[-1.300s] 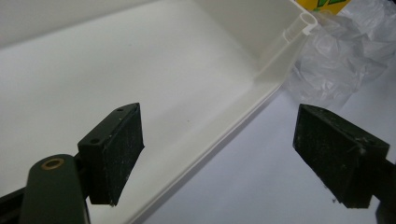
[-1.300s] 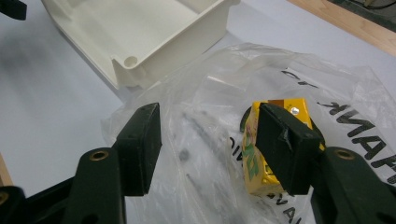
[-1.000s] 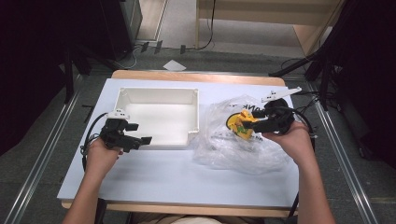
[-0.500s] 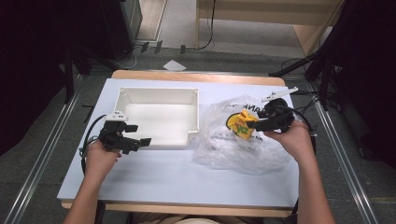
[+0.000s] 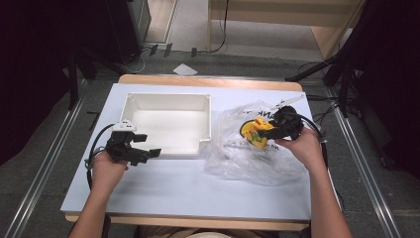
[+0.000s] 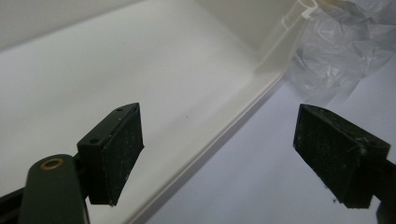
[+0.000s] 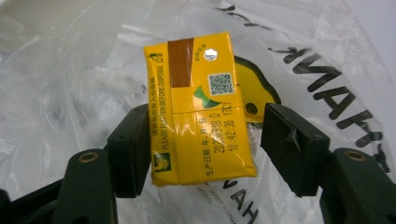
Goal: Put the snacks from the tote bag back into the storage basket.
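Carton (image 7: pixel 201 109), yellow, lies on plastic bag (image 7: pixel 70 84) between right gripper (image 7: pixel 201 149) jaws, spread, just opened wider; left gripper (image 6: pixel 219 154) spread, empty, beside tray (image 5: pixel 168 121).

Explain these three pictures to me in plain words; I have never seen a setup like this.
A person sits at a white table and holds a hand-held gripper in each hand: a tool with two black jaws. One picture looks down from above; each of the other two comes from a camera riding on one gripper. On the table lie an empty white tray and a crumpled clear plastic bag. The left hand-held gripper hangs open at the tray's near edge, holding nothing. The right hand-held gripper has a yellow drink carton between its jaws over the bag; a gap shows at one pad, so it is not clamped.
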Tool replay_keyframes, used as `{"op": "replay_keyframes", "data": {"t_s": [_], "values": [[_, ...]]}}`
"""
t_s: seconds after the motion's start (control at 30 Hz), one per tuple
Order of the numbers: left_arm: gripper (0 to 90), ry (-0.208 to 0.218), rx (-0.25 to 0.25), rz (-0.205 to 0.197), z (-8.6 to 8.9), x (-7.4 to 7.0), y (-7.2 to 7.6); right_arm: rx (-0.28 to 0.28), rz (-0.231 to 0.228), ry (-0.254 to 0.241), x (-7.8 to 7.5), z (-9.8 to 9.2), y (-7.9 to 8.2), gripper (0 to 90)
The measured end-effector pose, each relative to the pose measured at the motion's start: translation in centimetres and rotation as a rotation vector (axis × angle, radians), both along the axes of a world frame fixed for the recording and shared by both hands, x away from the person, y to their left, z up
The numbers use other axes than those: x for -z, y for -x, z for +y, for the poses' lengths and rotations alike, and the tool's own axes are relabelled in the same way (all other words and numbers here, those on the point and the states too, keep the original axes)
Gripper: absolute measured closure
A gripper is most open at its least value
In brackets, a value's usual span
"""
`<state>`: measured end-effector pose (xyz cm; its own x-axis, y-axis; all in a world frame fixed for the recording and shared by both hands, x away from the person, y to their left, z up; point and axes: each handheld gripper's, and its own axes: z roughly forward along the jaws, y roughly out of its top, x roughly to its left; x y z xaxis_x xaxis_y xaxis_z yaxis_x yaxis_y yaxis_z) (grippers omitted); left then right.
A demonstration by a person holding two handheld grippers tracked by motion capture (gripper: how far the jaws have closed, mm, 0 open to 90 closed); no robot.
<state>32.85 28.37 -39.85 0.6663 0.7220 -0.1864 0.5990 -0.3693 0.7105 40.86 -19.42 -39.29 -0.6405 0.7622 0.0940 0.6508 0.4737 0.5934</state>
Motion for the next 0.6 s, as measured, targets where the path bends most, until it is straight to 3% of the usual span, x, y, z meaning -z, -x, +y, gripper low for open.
{"op": "replay_keyframes", "data": {"t_s": [0.07,0.2,0.6], "values": [[16.9,0.015,-0.002,0.004,0.2,0.0,-0.1,-0.009,0.015,-0.025,0.8,0.1,-0.2,39.2],[17.0,0.024,-0.003,0.005,0.4,0.0,-0.2,-0.008,0.000,-0.023,1.5,0.5,-0.5,40.8],[17.3,0.036,0.015,0.020,0.4,-0.1,-0.2,-0.017,-0.023,-0.060,2.2,0.8,-0.9,44.5]]}}
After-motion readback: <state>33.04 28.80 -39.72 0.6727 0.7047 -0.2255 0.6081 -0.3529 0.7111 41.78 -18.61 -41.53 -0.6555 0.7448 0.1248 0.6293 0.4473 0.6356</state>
